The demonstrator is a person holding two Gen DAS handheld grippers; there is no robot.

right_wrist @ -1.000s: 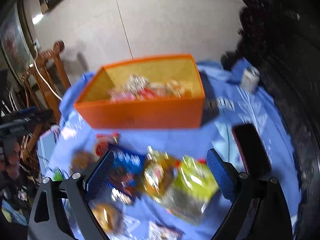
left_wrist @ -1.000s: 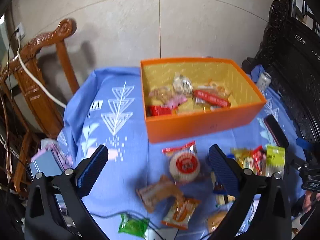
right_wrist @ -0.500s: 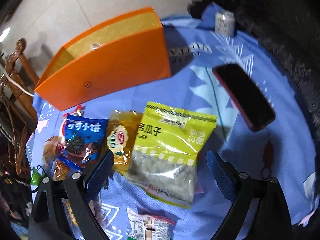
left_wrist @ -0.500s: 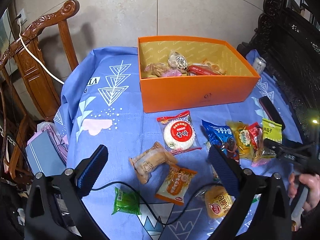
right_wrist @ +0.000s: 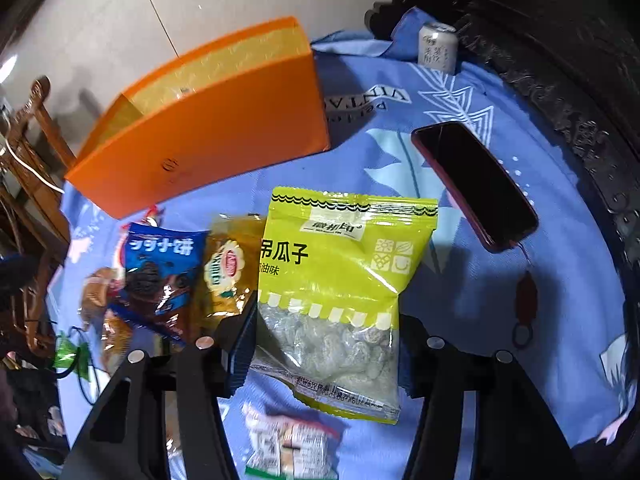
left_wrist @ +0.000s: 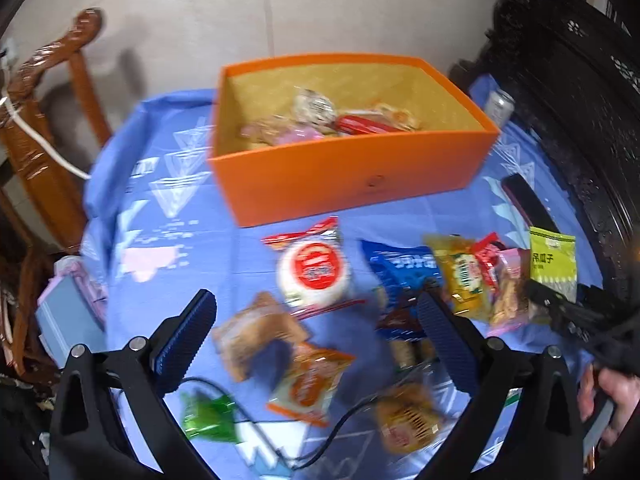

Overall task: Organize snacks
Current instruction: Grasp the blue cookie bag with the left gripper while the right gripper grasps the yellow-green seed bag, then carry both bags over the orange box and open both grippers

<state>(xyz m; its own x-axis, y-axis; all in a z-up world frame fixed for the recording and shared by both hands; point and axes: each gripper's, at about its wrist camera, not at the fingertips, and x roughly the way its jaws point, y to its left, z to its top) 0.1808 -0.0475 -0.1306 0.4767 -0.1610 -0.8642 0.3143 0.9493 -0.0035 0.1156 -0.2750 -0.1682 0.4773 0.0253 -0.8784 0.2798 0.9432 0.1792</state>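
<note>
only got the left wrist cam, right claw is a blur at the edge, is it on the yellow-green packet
Observer: Yes. The right claw has just been closing, and its pads look pressed on both side edges of the yellow-green seed packet.
Operator: which end of it
Observer: The clear lower half, where the seeds show through.
Operator: anything close by it could snag
Observer: A small white wrapped snack lies on the cloth just past the packet's bottom edge, between the claw's arms. I cannot tell whether the two touch.
</note>
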